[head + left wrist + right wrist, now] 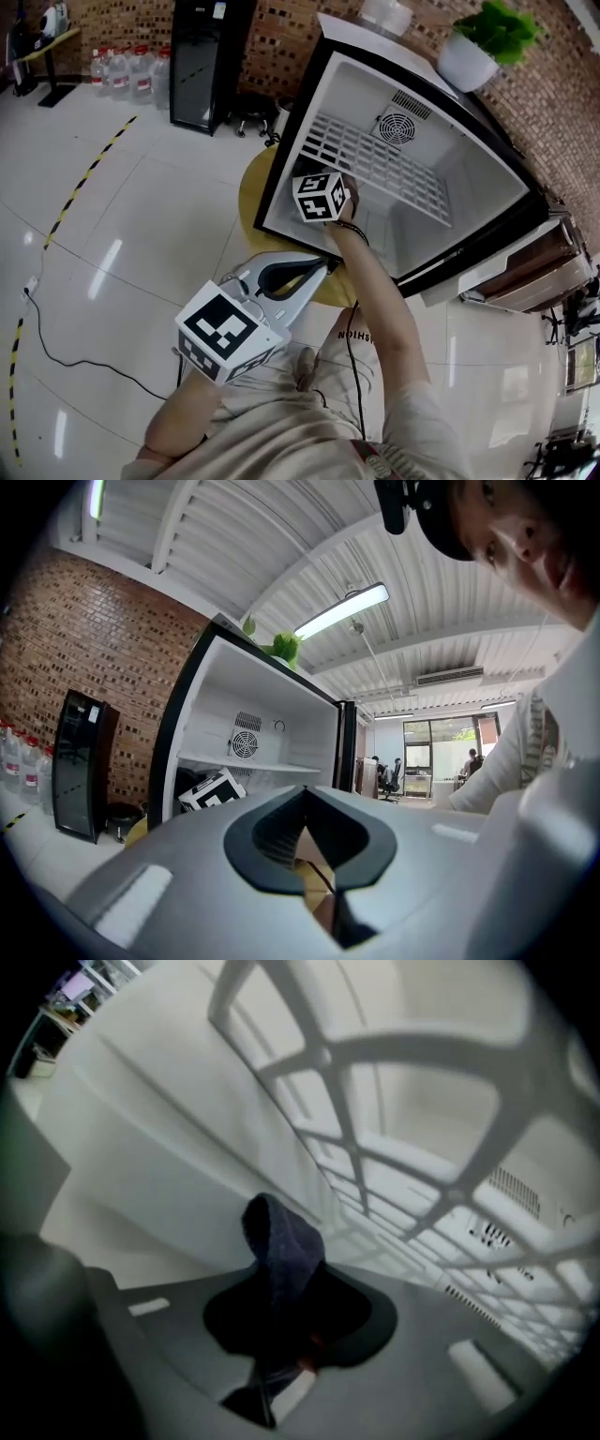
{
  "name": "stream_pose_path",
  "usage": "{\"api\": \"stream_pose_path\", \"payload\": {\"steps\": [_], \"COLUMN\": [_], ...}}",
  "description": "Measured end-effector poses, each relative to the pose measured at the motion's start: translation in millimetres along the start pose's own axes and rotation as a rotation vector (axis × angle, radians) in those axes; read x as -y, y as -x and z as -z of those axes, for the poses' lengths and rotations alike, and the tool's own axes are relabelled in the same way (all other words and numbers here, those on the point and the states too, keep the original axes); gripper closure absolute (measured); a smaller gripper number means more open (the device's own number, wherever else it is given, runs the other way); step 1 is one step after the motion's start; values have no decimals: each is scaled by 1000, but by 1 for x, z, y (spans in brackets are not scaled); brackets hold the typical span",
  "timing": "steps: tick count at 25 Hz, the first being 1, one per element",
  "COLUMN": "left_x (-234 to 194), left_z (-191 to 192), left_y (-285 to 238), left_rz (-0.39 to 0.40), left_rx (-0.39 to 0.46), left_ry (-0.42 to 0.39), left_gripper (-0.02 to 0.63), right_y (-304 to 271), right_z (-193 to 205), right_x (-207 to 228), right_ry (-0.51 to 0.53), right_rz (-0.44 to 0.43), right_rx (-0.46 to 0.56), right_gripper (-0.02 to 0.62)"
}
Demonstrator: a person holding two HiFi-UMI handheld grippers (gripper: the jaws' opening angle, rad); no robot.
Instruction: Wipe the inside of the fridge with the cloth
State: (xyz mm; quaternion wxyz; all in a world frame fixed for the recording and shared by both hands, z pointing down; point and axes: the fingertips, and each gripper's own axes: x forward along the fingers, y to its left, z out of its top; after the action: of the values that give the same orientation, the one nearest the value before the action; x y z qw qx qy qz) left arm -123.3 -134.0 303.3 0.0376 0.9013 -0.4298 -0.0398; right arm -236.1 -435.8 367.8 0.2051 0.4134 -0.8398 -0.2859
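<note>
Finding one: the cloth [281, 1237] is pinched in my right gripper [286, 1288]. The fingers are clenched on its lower part, and a dark blue fold stands up past their tips. It is inside the fridge [370, 80], in the space below the wire shelf [375, 159] and near a white side wall. I cannot tell whether it touches that wall.

Finding two: my left gripper [306, 808] is outside, in front of the open fridge, with its fingers shut on nothing.

Handling, as a judgement: the cloth looks soft, light and limp. It will fold over under pressure rather than push flat, so the free fold should be laid against the wall, not the tips. A hold close to the bunched middle leaves enough loose cloth to wipe with. It is not fragile, but it may slip out if it drags on the shelf bars.

Limits of view: from the head, the marker cube and my hand cover the cloth and the right fingers entirely. My forearm hides part of the fridge's lower front edge. The right gripper view is blurred, so dirt or damp on the walls cannot be judged.
</note>
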Motion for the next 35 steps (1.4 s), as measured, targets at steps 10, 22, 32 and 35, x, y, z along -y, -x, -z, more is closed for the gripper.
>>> {"api": "stream_pose_path", "payload": {"steps": [10, 22, 32, 35], "left_x": [31, 56, 32, 20], "left_z": [0, -16, -9, -10], "left_y": [-10, -9, -5, 2], "left_rz": [24, -21, -22, -37], "left_rx": [-29, -44, -45, -35], "left_ry": [-61, -184, -136, -119], "left_gripper": [606, 606, 606, 606], "right_y": [51, 87, 29, -1], "right_z": [-11, 9, 25, 24], "right_x": [-23, -11, 20, 19], "right_ry": [51, 104, 90, 77], "right_rz": [-77, -107, 36, 62], "right_rx": [56, 42, 16, 1], "right_gripper": [515, 515, 515, 515]}}
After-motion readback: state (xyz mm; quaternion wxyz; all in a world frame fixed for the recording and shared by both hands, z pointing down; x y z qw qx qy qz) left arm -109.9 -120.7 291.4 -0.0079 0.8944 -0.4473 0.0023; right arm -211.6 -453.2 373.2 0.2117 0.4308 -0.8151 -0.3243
